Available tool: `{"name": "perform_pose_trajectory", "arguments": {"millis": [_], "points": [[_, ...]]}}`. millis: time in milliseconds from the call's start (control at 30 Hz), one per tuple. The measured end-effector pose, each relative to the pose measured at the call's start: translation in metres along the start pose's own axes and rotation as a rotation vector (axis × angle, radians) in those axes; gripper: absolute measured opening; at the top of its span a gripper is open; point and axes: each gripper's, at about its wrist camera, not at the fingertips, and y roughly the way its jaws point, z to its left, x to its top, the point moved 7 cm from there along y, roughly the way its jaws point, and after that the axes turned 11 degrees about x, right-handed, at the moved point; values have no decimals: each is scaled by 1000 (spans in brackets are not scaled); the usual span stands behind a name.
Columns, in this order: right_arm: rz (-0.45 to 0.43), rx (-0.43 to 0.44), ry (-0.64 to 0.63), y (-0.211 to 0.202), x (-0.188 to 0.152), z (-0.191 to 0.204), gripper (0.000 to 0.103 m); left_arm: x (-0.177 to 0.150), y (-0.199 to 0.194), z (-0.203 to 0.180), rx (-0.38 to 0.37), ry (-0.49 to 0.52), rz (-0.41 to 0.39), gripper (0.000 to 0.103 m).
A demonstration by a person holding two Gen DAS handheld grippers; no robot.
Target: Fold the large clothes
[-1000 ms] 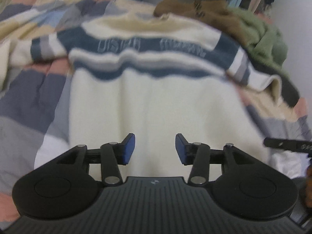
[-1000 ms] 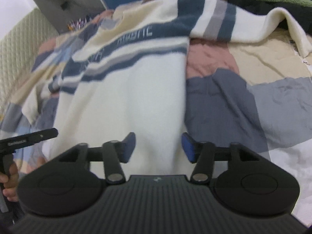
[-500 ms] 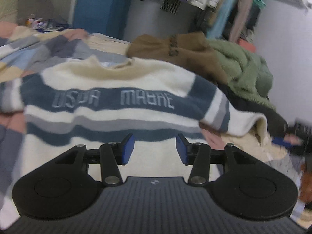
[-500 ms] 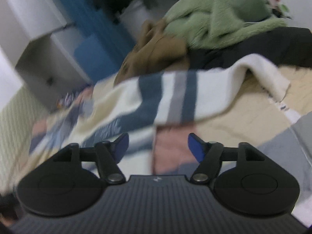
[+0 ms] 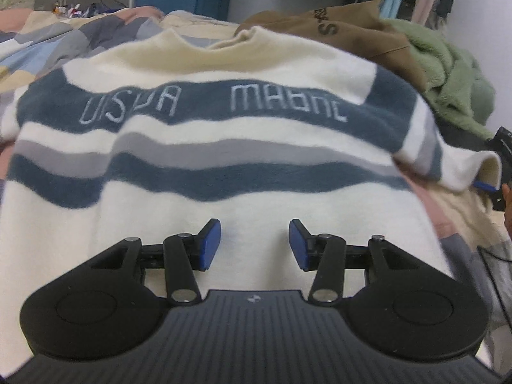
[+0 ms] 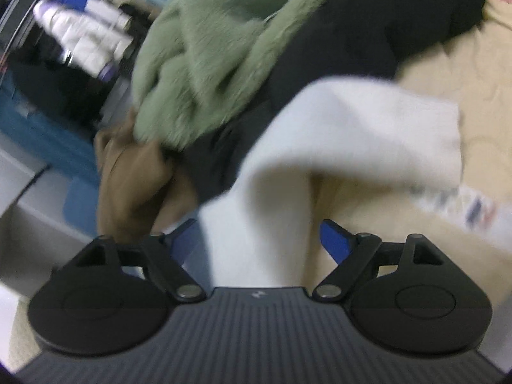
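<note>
Across the bed [image 5: 38,36] in front of me a cream sweater [image 5: 224,147] with navy and grey stripes lies face up, neck away from me, beside a heap of brown, green and black clothes [image 5: 441,73]. It looks thick, soft and floppy, light enough to lift by an edge, likely to sag and slide. My left gripper [image 5: 254,244] hovers over its plain lower body, jaws half apart, holding nothing. My right gripper [image 6: 257,240] has just been opening and straddles the right sleeve [image 6: 368,128], pads not yet pressing. That cuff seems the place to pinch.
</note>
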Motion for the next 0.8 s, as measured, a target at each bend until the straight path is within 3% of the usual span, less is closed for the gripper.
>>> {"name": "perform_pose_trajectory", "arguments": {"millis": [233,333,367,400,433,467,500,600,667,800], "points": [[-163,-46,26,8,52,-41,82,-2,5,7,34,-8,8,53],[-209,-75,-48,5,69,-48,71,-3,2,7,43,0,8,53],[-207,-75,-57,6,73,-50,60,-3,2,7,46,4,7,53],[-198,-89,-66,7,77,-52,41,-3,2,7,50,10,6,53],[-188,-111,-80,11,84,-51,35,-4,2,8,55,13,8,53],[-179,-129,-100,11,87,-50,18,-4,1,8,57,13,10,53],[-175,-148,-125,10,91,-48,13,-4,0,8,57,11,12,53],[-182,-173,-224,1,104,-32,12,-3,-6,10,63,1,14,54],[-203,-167,-319,-7,111,-11,12,-3,-11,12,75,3,19,60],[-226,-128,-552,-23,111,54,12,4,-32,10,117,49,-19,81]]}}
